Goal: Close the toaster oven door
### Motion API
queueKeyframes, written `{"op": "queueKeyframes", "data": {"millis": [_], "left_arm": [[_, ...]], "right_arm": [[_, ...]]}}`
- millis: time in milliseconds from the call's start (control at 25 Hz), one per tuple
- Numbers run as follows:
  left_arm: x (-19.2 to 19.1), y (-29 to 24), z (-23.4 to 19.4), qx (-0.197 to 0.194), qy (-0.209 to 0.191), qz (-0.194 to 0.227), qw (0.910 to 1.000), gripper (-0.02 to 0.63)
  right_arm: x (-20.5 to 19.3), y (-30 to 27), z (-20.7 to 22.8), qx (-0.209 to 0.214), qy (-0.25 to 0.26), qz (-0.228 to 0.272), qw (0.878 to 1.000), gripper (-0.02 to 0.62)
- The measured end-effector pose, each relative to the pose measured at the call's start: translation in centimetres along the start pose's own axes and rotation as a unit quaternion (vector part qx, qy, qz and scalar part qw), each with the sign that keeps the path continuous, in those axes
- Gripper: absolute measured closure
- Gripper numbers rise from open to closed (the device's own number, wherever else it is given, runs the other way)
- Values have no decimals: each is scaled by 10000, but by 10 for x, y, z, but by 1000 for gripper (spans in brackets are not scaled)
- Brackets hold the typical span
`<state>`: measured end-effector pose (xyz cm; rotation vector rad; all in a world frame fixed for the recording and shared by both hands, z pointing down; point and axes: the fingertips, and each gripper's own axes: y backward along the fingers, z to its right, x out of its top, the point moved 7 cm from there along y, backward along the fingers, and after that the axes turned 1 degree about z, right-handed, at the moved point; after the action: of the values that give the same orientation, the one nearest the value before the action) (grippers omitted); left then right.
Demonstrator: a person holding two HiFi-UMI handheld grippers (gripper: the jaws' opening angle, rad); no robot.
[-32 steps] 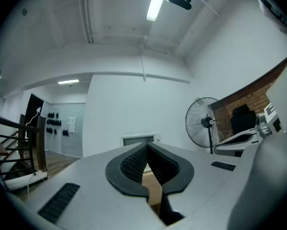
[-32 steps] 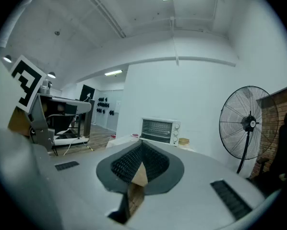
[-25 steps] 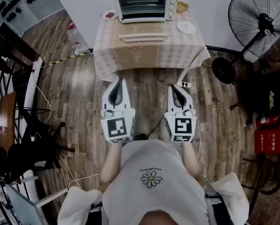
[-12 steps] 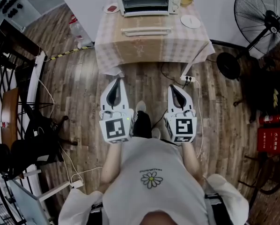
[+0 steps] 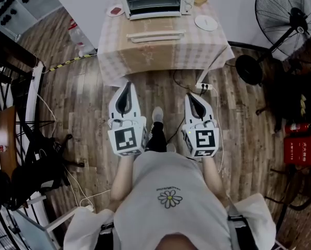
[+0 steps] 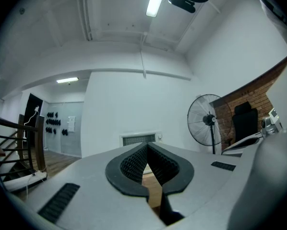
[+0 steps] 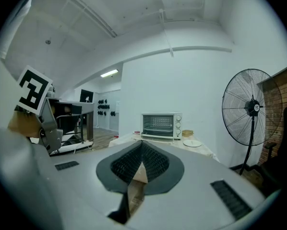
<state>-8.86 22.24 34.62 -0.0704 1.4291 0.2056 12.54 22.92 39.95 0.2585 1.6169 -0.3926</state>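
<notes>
Facing the table [image 5: 114,61], I see the toaster oven [image 5: 156,0] at its far edge by the wall, well apart from both grippers; its door [image 5: 155,27] lies open, folded down toward me, with the handle [image 5: 155,37] along the near lip; the left gripper [image 5: 127,85] and right gripper [image 5: 191,96] hover over the floor, each with jaws pressed together on nothing; I judge the approach comes first; then I would slip one closed tip under the handle, lift in an arc about the hinge, and press until the door seats, staying clear of the plate [image 5: 206,22].
</notes>
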Motion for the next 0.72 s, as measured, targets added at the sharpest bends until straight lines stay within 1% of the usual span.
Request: {"op": "queueKeyframes", "data": {"millis": [160, 320, 520, 640, 720], "left_arm": [[-4, -25, -7, -5, 53, 5, 10000, 590], [-8, -52, -16, 72, 205, -39, 9998, 590], [-20, -96, -35, 116, 269, -82, 9995, 591], [-24, -133, -51, 97, 267, -16, 9996, 591], [-22, -160, -64, 112, 350, 64, 9993, 590]], "right_arm": [[0, -17, 14, -120, 70, -114, 9998, 591], [5, -46, 27, -70, 273, -162, 9995, 591], [12, -102, 45, -73, 407, -140, 9990, 591], [20, -141, 54, -141, 403, -142, 9990, 591], [27, -168, 59, -162, 376, -125, 9991, 591]]}}
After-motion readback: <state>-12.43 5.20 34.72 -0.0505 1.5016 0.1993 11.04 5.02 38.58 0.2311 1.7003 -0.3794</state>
